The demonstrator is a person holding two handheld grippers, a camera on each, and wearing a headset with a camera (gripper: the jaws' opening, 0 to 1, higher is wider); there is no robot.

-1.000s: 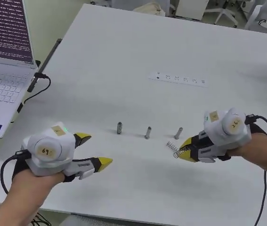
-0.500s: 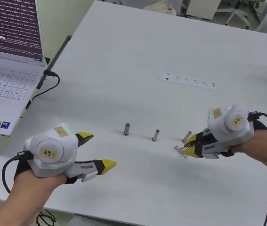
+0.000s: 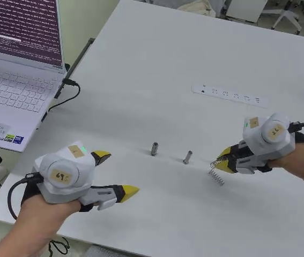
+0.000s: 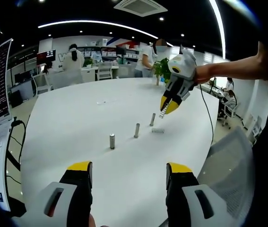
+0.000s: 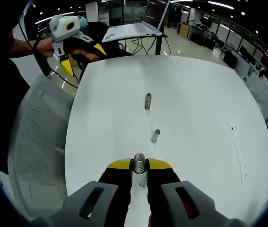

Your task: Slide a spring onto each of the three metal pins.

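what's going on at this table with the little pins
A person holds two hand-held grippers. The right hand-held gripper pinches a small coiled metal spring over the white table. The short metal pin farthest from it already wears a spring, the middle pin is bare, and a second spring lies loose. The left hand-held gripper hangs open and empty.

A broad white desk (image 3: 141,69) carries an open laptop (image 3: 17,64) at its left edge and a white power strip (image 3: 229,95) toward its far right, with a grey mesh chair (image 5: 34,142) off the near edge and strip lights (image 4: 96,22) across the open-plan ceiling.
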